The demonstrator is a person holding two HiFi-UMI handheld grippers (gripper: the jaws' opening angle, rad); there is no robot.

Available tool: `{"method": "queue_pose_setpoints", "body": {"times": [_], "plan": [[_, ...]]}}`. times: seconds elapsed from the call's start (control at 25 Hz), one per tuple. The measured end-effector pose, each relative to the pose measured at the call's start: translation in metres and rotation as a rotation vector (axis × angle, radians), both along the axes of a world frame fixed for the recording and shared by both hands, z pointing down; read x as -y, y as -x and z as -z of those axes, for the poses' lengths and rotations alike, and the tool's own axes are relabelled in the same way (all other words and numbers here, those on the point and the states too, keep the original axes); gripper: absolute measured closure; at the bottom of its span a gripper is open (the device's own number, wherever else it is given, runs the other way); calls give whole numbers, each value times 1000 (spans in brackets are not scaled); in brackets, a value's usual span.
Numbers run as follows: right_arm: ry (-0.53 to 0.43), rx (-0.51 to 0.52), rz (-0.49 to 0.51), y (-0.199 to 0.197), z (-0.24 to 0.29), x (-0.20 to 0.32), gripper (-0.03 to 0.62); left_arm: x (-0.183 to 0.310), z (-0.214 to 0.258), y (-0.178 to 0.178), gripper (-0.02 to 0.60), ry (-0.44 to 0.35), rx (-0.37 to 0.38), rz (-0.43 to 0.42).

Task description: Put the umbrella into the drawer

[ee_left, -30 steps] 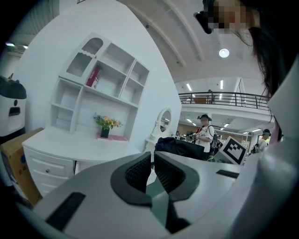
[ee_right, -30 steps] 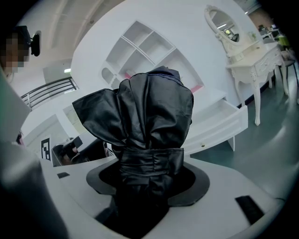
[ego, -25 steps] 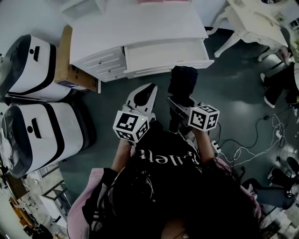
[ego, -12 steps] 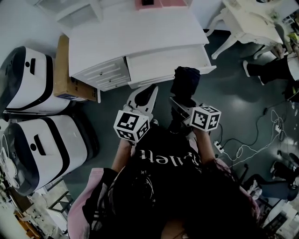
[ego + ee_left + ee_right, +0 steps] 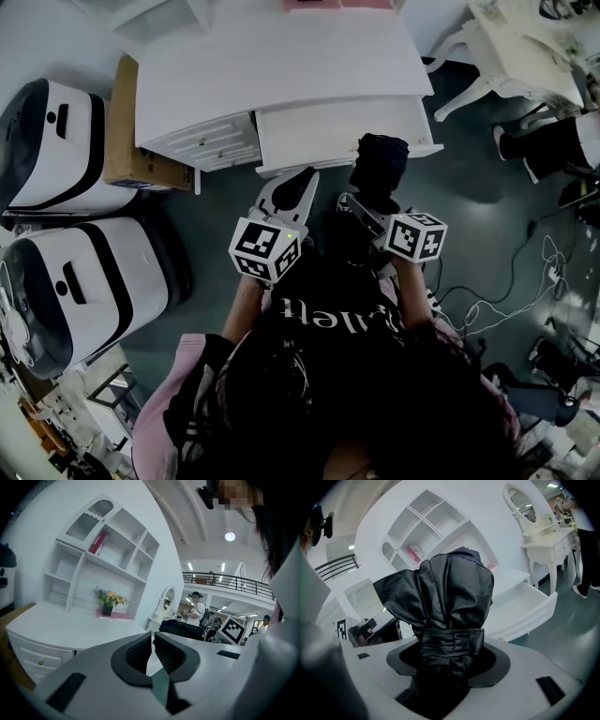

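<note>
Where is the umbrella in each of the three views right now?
Head view: the umbrella is centre-right, standing out of the right tongs, just short of the open drawer.
Left gripper view: it is the dark bundle right of centre, beyond the left tongs.
Right gripper view: it fills the centre, clamped in the right tongs.
Shared landmark: the white desk.

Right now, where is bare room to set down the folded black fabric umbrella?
The open white drawer looks bare along its whole length. The white desk top behind it is bare up to the pink mat. Crowded: the floor left, with brown cardboard box.
</note>
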State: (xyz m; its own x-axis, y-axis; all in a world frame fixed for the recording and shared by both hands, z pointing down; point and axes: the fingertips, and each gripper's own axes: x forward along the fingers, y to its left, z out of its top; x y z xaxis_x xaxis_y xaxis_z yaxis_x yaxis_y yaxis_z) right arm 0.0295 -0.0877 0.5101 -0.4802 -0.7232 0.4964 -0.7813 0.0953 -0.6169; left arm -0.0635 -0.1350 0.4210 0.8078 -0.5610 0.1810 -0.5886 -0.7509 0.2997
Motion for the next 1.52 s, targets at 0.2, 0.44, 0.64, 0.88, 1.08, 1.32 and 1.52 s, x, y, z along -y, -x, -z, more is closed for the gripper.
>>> {"method": "queue_pose_setpoints", "body": {"times": [0.2, 0.44, 0.64, 0.88, 1.08, 1.32, 1.52], "plan": [[23, -8, 62, -34, -11, 49, 298, 48, -1, -29, 549, 13, 2, 68], [51, -90, 184, -80, -24, 107, 298, 103, 2, -70, 551, 17, 9, 139], [76, -194, 318, -116, -43, 143, 298, 133, -3, -87, 551, 37, 25, 198], [100, -342, 548, -136, -77, 176, 298, 160, -5, -89, 551, 39, 40, 294], [104, -434, 736, -128, -109, 202, 298, 170, -14, -79, 550, 63, 59, 367], [117, -572, 1009, -109, -153, 210, 298, 172, -22, -69, 551, 86, 71, 430], [134, -645, 1114, -99, -186, 216, 298, 169, -29, -68, 551, 98, 92, 454]]}}
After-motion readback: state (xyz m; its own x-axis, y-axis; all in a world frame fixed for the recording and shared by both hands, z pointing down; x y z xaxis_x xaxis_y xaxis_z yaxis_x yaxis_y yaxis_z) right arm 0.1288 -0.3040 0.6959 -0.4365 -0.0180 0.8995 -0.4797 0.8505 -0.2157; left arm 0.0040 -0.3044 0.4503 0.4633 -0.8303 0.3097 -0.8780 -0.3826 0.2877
